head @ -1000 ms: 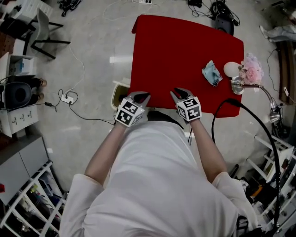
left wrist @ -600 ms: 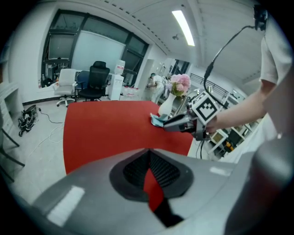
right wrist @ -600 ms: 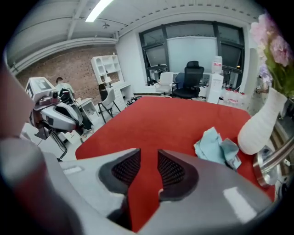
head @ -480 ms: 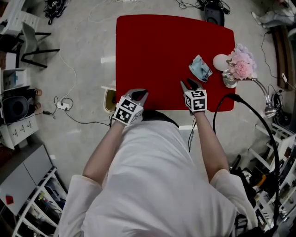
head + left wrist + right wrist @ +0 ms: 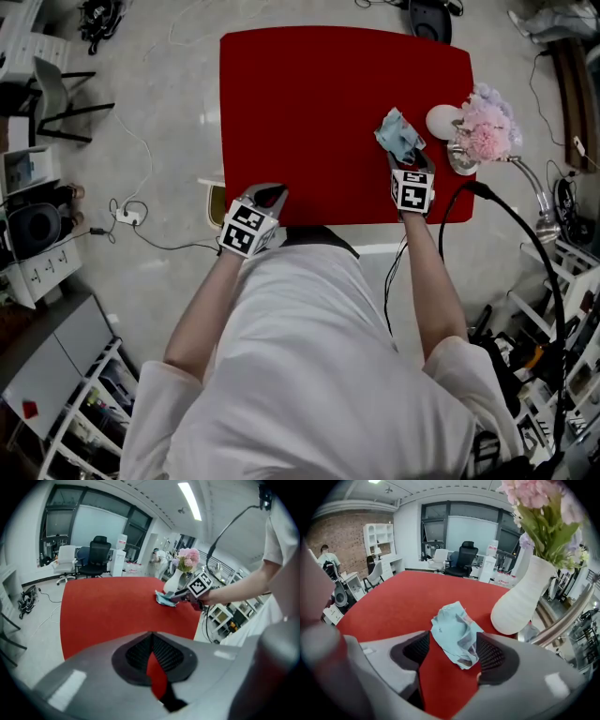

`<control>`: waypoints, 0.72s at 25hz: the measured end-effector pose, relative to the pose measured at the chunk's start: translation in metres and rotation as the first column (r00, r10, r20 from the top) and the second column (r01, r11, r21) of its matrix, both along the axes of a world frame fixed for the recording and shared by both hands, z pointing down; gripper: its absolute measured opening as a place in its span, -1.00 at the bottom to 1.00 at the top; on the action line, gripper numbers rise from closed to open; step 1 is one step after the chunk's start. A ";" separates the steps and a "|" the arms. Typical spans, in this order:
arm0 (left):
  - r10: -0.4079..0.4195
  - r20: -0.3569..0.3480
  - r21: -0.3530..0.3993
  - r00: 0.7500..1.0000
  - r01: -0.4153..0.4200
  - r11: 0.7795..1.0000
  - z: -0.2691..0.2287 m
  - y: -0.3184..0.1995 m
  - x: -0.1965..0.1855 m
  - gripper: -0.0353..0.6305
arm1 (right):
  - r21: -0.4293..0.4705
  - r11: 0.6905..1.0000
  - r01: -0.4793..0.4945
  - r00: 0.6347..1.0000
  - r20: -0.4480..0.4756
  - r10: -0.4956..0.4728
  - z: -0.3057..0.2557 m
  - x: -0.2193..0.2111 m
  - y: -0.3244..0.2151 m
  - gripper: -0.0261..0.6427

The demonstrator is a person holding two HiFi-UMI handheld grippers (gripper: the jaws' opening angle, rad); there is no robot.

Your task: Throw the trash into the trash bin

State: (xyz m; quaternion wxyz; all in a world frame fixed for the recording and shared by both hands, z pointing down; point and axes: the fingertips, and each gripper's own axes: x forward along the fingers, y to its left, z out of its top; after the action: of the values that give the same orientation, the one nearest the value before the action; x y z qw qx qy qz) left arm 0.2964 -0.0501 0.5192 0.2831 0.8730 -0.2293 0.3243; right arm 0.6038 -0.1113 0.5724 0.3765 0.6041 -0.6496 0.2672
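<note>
A crumpled light-blue piece of trash (image 5: 397, 135) lies on the red table (image 5: 309, 103) near its right edge. My right gripper (image 5: 411, 157) reaches it from the near side. In the right gripper view the trash (image 5: 456, 633) sits between the tips of the right gripper (image 5: 452, 645); the jaws have just been opening, and the pads stand apart from it. My left gripper (image 5: 270, 196) hovers at the table's near left edge, shut with nothing in it (image 5: 151, 640). The trash bin (image 5: 214, 201) stands on the floor by the table's left side, partly hidden.
A white vase (image 5: 519, 600) with pink flowers (image 5: 489, 131) stands just right of the trash, with a glass (image 5: 461, 159) beside it. A black cable (image 5: 511, 234) runs off the table's right corner. Cables and a power strip (image 5: 131, 216) lie on the floor to the left.
My right gripper has travelled right and forward across the table up to the trash, and its jaws have opened. The left gripper has shifted only slightly.
</note>
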 end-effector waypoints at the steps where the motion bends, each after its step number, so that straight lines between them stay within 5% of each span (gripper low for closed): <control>1: 0.000 0.002 -0.006 1.000 0.000 1.000 0.001 0.000 0.000 -0.88 | -0.020 1.000 0.006 1.000 0.000 -0.006 0.006 0.002 -0.001 0.05; 4: -0.002 0.009 -0.018 1.000 0.003 1.000 0.004 0.000 0.001 -0.88 | -0.095 0.995 0.043 0.999 0.002 -0.043 0.031 0.002 -0.003 0.27; 8: -0.012 0.017 -0.028 1.000 0.013 1.000 0.007 -0.001 0.000 -0.88 | -0.172 0.984 0.052 0.999 0.001 -0.052 0.059 0.006 -0.004 0.28; 11: -0.020 0.023 -0.032 1.000 0.020 0.999 0.009 -0.001 -0.004 -0.88 | -0.183 0.982 0.048 0.998 0.043 -0.041 0.062 0.003 -0.003 0.22; 14: -0.025 0.030 -0.042 0.999 0.026 0.999 0.013 -0.001 -0.009 -0.88 | -0.160 0.985 0.065 0.994 0.098 -0.050 0.062 -0.004 -0.003 -0.10; 18: -0.030 0.029 -0.044 0.999 0.031 0.999 0.014 0.002 -0.010 -0.88 | -0.133 0.991 -0.002 0.989 0.146 0.021 0.058 0.000 -0.006 -0.27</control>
State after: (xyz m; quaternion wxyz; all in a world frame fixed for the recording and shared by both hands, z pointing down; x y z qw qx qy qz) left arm 0.2868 -0.0479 0.5333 0.3041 0.8581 -0.2394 0.3375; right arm 0.6042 -0.1168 0.6305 0.3653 0.5601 -0.6530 0.3557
